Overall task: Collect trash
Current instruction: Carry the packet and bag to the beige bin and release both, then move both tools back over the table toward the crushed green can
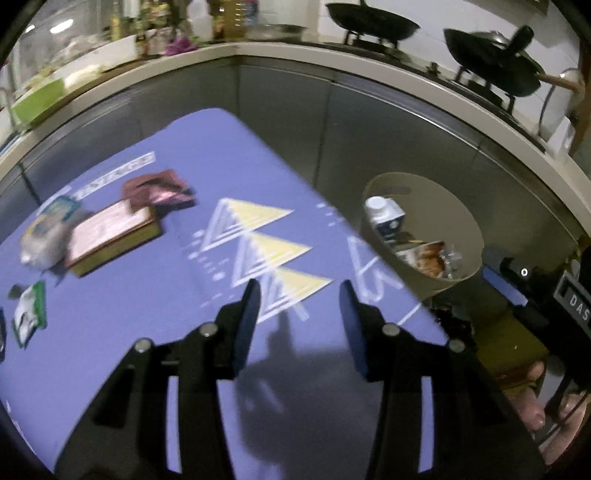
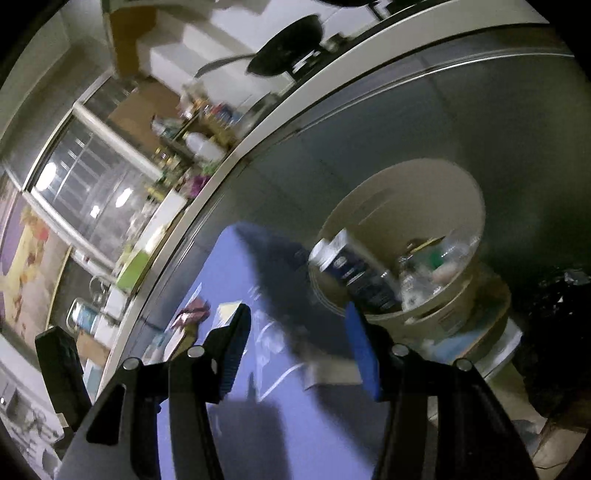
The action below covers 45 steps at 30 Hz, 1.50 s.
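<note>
My left gripper [image 1: 299, 295] hangs unclenched, holding nothing, over the mat [image 1: 147, 350]; only this view shows the box [image 1: 114, 236] at 10 o'clock. My right gripper [image 2: 297, 332], likewise spread, faces the bin [image 2: 461, 295], where a dark carton [image 2: 354, 273] leans, cap toward 10 o'clock.

Counts on the mat, in the bin and on the stove

One bin [image 1: 456, 236] holds one carton [image 1: 386, 218]; on one purple mat [image 1: 229, 155] lie one flat box [image 1: 110, 236], one maroon wrapper [image 1: 157, 190], one green packet [image 1: 31, 314] and one clear bag [image 1: 42, 240]; two woks [image 1: 373, 20] sit behind.
</note>
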Each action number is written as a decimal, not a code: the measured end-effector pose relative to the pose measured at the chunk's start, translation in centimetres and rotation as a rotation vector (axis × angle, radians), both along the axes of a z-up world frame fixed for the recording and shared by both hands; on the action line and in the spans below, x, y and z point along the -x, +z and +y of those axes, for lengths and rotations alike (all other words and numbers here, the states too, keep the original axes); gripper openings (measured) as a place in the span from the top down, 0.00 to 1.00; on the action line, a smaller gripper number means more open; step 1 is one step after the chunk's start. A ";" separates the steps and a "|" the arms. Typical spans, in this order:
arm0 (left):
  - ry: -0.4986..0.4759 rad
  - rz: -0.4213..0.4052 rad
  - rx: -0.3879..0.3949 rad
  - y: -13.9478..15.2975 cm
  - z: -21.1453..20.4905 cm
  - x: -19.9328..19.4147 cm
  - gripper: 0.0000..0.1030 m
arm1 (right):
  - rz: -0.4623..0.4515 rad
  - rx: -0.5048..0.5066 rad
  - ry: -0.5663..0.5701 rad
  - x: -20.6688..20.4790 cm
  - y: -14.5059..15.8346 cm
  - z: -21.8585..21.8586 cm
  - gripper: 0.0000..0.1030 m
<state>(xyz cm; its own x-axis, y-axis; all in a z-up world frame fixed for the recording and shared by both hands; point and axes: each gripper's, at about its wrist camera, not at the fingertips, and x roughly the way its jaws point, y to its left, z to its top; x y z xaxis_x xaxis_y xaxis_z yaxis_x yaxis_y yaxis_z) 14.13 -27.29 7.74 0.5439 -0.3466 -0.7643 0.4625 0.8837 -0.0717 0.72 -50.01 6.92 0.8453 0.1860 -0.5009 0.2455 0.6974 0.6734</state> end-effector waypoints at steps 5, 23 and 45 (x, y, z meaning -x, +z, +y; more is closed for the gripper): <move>0.062 -0.042 -0.026 0.1 3.3 1.6 0.59 | 0.008 0.027 0.058 -0.5 0.9 3.8 0.51; 0.276 -0.080 -0.014 0.5 14.6 3.9 0.59 | 0.037 0.085 0.246 -1.7 2.9 14.1 0.51; 0.481 -0.098 -0.041 -1.0 25.0 4.5 0.51 | 0.100 0.146 0.409 -3.6 2.2 22.4 0.51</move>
<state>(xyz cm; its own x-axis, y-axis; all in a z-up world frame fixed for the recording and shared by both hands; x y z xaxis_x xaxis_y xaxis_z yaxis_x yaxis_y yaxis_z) 9.67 -2.28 6.74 0.7049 -0.0089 -0.7092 0.0039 1.0000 -0.0087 4.32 -27.63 9.08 0.6626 0.4163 -0.6226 -0.0113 0.8368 0.5474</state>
